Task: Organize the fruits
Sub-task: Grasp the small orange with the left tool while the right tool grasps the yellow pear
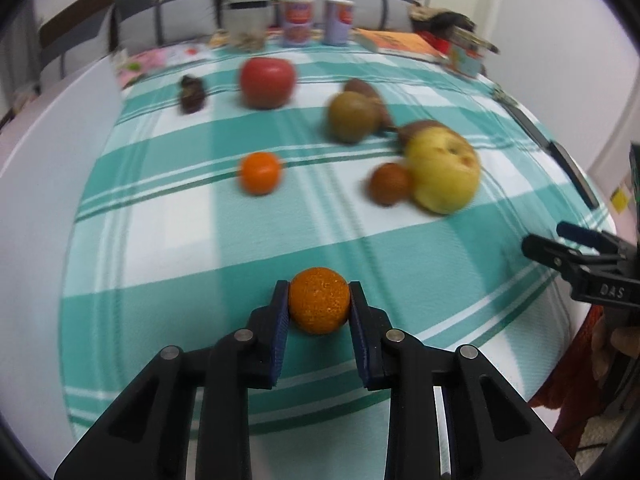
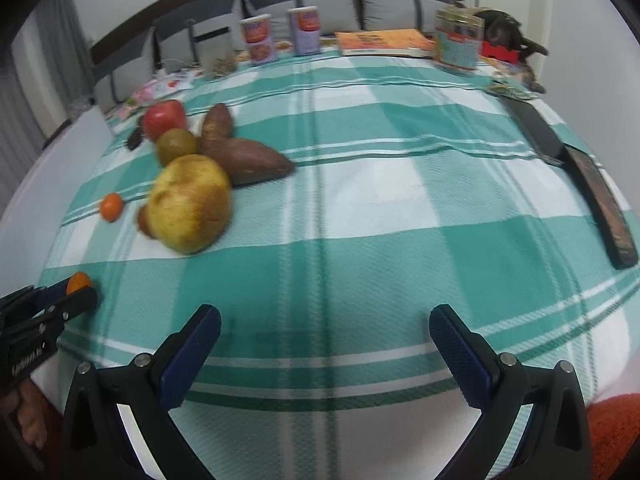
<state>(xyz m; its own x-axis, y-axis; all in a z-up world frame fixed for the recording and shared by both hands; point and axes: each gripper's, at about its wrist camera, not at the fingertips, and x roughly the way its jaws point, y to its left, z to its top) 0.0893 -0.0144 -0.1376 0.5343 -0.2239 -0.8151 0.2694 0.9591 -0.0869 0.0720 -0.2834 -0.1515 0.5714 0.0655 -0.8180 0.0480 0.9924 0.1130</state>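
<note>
Left gripper (image 1: 319, 300): jaws closed on a small orange (image 1: 319, 300), both pads in contact, pointing toward 12 o'clock. Right gripper (image 2: 325, 334): jaws spread wide, nothing between them, at the left gripper's 3 o'clock.

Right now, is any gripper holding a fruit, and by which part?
The left gripper holds a small orange by its two sides. The right gripper is open and holds nothing.

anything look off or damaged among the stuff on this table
Two sweet potatoes lie among the fruit, which is odd for a fruit sort. The big yellow apple shows brown bruised patches. Nothing is spilled; the left claw holds a small orange.
</note>
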